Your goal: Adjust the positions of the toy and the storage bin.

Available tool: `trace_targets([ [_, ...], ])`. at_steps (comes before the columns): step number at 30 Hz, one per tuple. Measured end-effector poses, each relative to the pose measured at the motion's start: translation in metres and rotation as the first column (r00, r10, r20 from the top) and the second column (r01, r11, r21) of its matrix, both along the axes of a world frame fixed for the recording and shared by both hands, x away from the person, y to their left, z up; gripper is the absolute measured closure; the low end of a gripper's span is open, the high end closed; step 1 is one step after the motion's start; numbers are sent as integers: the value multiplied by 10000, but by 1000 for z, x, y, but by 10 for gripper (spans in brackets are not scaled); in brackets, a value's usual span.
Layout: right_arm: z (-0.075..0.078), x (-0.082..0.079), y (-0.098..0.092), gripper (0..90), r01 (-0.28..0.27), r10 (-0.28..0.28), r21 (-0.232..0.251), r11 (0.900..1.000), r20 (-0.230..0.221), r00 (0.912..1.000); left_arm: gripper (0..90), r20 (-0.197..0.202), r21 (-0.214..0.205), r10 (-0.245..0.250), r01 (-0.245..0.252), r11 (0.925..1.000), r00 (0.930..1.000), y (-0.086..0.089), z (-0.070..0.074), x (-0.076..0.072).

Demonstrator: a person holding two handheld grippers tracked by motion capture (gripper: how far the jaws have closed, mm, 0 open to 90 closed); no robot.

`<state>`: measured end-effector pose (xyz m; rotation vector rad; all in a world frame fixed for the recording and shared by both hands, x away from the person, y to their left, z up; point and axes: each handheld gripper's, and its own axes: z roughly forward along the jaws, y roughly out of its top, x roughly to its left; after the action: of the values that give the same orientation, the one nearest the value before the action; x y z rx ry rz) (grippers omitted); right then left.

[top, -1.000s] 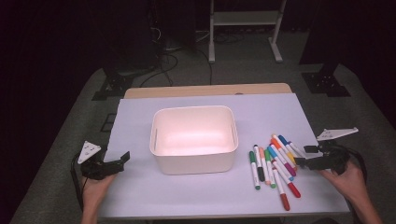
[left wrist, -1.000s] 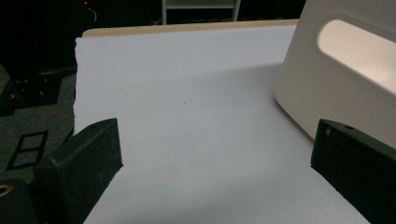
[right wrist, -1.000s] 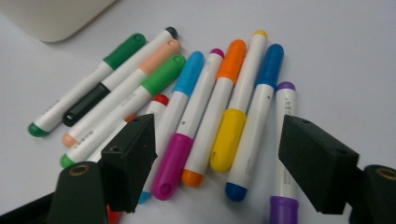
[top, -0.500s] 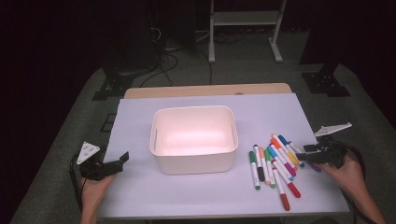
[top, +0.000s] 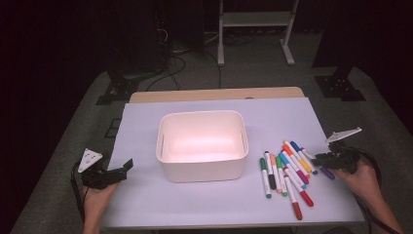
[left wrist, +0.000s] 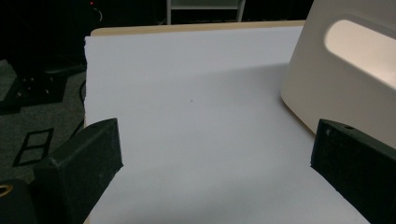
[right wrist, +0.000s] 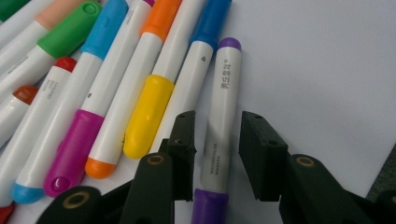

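Purple marker (right wrist: 219, 126) lies on the white table (top: 204, 204) at the right edge of the marker row (top: 285, 175), just beside the blue one. The right claw (right wrist: 217, 149) straddles its barrel, jaws just closing; there still seems to be a sliver of gap. The left claw (left wrist: 210, 163) gapes wide near the cream bin (top: 202, 168).

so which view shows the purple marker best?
Right gripper view: the purple marker lies close up between the right gripper jaws, which have just been closing. High view shows it small at the pile's edge, partly covered.
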<state>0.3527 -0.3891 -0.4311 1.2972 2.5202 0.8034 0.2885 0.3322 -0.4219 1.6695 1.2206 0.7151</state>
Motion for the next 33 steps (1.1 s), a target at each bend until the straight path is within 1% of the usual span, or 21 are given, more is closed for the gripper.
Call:
trace_targets([
  [1,-1,0,1,679,4,-4,-44,10000,-30,10000,7,-7,-4,7,-7,10000,10000,0,0,0],
  [2,-1,0,1,679,4,-4,-44,10000,-30,10000,7,-7,-4,7,-7,10000,10000,0,0,0],
  [3,-2,0,2,699,-61,61,-204,9998,-4,10000,7,0,-10,10,-10,10000,10000,0,0,0],
  [5,-3,0,2,712,-94,92,-224,9997,-58,9999,7,5,-20,13,-13,10000,10000,-1,0,0],
  [6,-4,0,3,718,-161,162,-371,9992,31,9999,7,17,-16,13,-13,10000,10000,-1,0,0],
  [9,-4,0,3,730,-132,133,-485,9987,32,9999,7,7,-52,41,-41,10000,10000,0,0,-1],
  [17,-3,0,3,754,40,-38,-596,9982,34,10000,7,-10,-22,45,-46,10000,10000,2,0,-1],
  [23,-3,0,4,755,-18,16,-679,9977,-33,10000,7,27,-44,55,-55,10000,10000,2,0,-1],
  [26,-2,0,3,755,-9,3,-645,9979,-82,10000,7,42,-55,74,-74,10000,10000,2,0,-2],
  [29,-1,-1,0,756,86,-91,-404,9991,-119,9999,7,34,-41,65,-64,10000,10000,2,0,-1],
  [33,1,-1,-2,755,158,-162,-284,9995,-148,9998,7,33,-39,59,-59,10000,10000,2,0,-2],
])
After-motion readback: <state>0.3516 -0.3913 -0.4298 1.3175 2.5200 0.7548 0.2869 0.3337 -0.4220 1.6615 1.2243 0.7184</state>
